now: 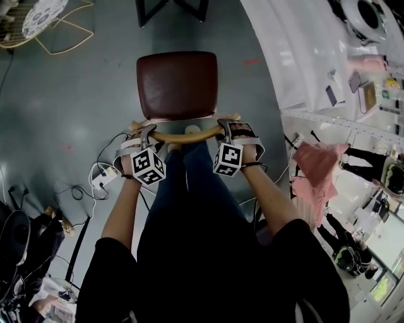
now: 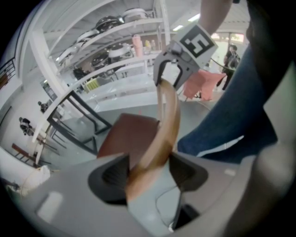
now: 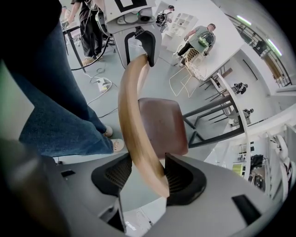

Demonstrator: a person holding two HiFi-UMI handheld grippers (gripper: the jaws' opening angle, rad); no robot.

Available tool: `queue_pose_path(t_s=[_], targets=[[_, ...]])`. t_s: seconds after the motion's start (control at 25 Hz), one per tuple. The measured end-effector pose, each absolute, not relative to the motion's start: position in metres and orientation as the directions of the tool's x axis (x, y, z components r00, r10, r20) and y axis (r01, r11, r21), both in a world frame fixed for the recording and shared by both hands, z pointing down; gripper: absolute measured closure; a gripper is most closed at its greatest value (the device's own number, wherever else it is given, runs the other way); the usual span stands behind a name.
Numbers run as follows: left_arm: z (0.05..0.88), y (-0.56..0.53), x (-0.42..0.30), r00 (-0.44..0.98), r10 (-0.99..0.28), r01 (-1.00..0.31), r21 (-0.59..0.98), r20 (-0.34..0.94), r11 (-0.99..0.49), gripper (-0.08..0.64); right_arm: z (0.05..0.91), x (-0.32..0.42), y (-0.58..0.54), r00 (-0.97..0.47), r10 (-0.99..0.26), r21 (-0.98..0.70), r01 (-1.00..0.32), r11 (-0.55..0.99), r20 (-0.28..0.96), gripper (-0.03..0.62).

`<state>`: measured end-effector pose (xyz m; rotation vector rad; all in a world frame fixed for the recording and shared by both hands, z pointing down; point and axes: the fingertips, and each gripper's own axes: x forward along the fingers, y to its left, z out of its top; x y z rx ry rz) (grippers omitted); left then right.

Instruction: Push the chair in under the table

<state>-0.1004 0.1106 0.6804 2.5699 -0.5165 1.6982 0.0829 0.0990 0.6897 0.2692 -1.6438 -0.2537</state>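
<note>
The chair has a dark red-brown seat (image 1: 178,85) and a curved wooden backrest (image 1: 186,134), and it stands on the grey floor just in front of me. My left gripper (image 1: 148,131) is shut on the backrest's left end. My right gripper (image 1: 227,126) is shut on its right end. In the left gripper view the wooden rail (image 2: 166,129) runs out between the jaws to the other gripper (image 2: 173,69). The right gripper view shows the same rail (image 3: 132,115) clamped between its jaws. Beyond the seat stand the black legs of the table (image 1: 140,16), a gap away from it.
A yellow wire chair (image 1: 57,25) stands at the far left. A power strip with cables (image 1: 101,176) lies on the floor by my left leg. White shelving (image 1: 303,57) runs along the right. People stand at the right (image 1: 315,170).
</note>
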Motion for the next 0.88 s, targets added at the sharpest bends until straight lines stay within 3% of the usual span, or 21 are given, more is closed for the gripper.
queue_pose_path(t_s=[0.88], targets=[[0.687, -0.012, -0.09, 0.32, -0.279, -0.337, -0.167, 0.905, -0.927, 0.284, 0.695, 0.094, -0.036, -0.079, -0.342, 0.346, 0.033, 0.938, 0.936, 0.383]])
